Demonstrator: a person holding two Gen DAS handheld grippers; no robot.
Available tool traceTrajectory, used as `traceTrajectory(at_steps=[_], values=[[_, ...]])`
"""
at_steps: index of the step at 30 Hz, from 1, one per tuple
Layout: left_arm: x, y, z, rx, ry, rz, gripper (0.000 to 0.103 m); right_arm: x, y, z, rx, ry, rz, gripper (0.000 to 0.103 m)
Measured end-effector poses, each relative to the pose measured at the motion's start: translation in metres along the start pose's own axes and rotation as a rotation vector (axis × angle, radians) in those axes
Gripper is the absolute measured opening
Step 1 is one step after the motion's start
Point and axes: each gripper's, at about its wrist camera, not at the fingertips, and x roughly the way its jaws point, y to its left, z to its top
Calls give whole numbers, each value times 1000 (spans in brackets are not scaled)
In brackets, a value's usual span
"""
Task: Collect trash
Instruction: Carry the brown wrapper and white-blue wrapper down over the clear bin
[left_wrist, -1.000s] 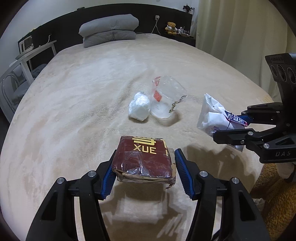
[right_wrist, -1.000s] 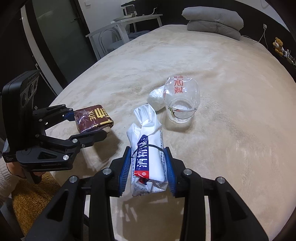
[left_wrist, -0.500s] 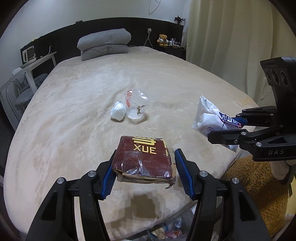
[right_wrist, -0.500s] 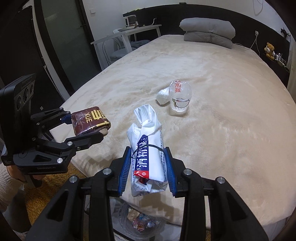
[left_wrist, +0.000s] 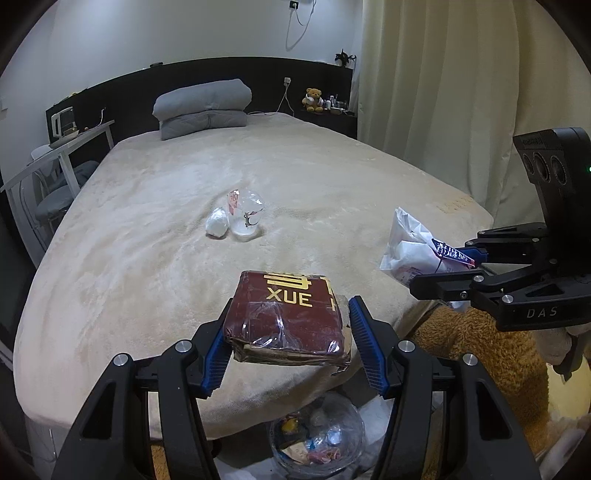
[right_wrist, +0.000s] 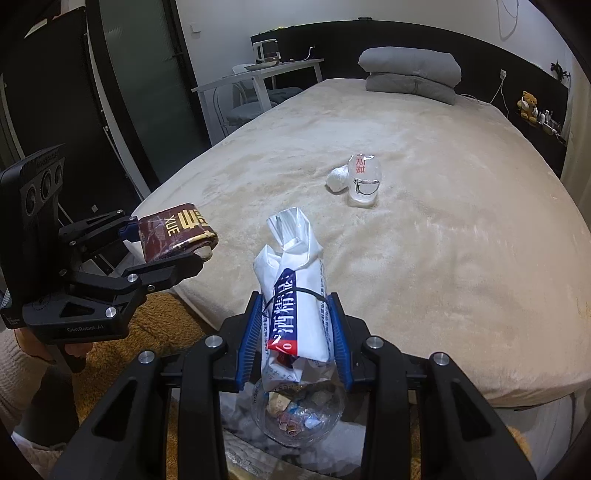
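Carrying step: both loads held off the bed's (left_wrist: 147, 258) near edge, trash bin (right_wrist: 299, 413) on floor below. L gripper (left_wrist: 288, 332) clamped narrow on maroon XUE pack (left_wrist: 288, 314); R gripper (right_wrist: 295, 325) pinched on white wipes bag (right_wrist: 295, 295). Next, likely: lower over bin, release. Clear cup (left_wrist: 245, 216) + white wad (left_wrist: 217, 227) left mid-bed.

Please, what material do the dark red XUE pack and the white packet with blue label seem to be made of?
The dark red XUE pack, held by the left gripper, looks like printed cardboard under glossy clear film: the film wrinkles and glints, and a torn brownish edge shows. The white packet, held by the right gripper, seems to be thin, soft plastic film: it is creased, shiny and slightly translucent at its top.
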Motion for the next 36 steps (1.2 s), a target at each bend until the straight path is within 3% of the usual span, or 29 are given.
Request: traceTrajectory(at_steps=[14, 36], values=[[-16, -27, -47, -16, 37, -27, 58, -9, 6, -53, 66, 59, 7, 36], [95, -10, -119, -133, 332, -135, 58, 107, -22, -100, 182, 356, 74, 36]])
